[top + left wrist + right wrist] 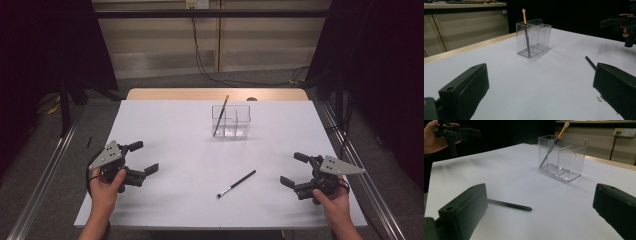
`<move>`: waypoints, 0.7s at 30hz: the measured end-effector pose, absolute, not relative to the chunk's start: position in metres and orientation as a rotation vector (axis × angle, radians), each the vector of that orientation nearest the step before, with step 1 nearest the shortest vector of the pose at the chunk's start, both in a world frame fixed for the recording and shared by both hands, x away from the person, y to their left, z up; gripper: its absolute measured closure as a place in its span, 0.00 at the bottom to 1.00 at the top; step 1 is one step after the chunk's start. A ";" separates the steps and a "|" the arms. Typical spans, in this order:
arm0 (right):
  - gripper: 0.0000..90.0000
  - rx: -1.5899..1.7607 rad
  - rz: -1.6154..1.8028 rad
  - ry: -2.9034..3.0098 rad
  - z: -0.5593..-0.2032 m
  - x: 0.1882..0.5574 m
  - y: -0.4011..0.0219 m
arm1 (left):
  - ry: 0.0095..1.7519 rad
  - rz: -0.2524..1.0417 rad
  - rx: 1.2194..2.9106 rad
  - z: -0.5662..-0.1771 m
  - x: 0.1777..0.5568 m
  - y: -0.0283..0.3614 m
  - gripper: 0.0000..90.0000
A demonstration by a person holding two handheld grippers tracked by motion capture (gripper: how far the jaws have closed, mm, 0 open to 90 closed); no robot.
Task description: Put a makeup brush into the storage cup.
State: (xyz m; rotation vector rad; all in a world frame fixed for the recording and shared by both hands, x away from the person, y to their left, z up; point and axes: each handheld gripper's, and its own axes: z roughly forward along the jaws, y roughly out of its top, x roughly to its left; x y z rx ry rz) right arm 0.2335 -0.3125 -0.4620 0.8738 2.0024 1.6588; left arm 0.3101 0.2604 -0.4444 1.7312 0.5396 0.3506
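Holding both off the counter [165, 200], nothing gripped. Left hand-held gripper [142, 158] has its jaws spread wide, at the counter's left side. Right hand-held gripper [294, 169] likewise spread wide, at the right side. Black brush [236, 183] lies flat on the counter between them, nearer the right one, touching neither. Clear organizer [231, 121] stands farther back near the middle; a second brush [220, 116] leans tilted in its left compartment, tan handle end up.
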 end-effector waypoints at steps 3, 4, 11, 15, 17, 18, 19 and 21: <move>0.00 0.872 1.658 2.006 -0.462 0.234 -0.312 | 0.545 0.353 1.727 -0.444 0.307 0.263 0.00; 0.00 0.871 1.658 2.006 -0.462 0.235 -0.312 | 0.544 0.359 1.729 -0.444 0.307 0.264 0.00; 0.00 0.869 1.659 2.006 -0.462 0.235 -0.311 | 0.549 0.358 1.747 -0.446 0.304 0.266 0.00; 0.00 0.874 1.658 2.004 -0.462 0.235 -0.312 | 0.549 0.353 1.752 -0.447 0.301 0.268 0.00; 0.00 0.873 1.655 2.004 -0.462 0.235 -0.312 | 0.551 0.353 1.753 -0.447 0.300 0.269 0.00; 0.00 0.872 1.655 2.003 -0.462 0.235 -0.312 | 0.551 0.355 1.754 -0.446 0.299 0.270 0.00; 0.00 0.872 1.654 2.005 -0.462 0.235 -0.312 | 0.549 0.352 1.757 -0.446 0.298 0.270 0.00; 0.00 0.870 1.655 2.005 -0.463 0.236 -0.312 | 0.548 0.353 1.755 -0.446 0.297 0.271 0.00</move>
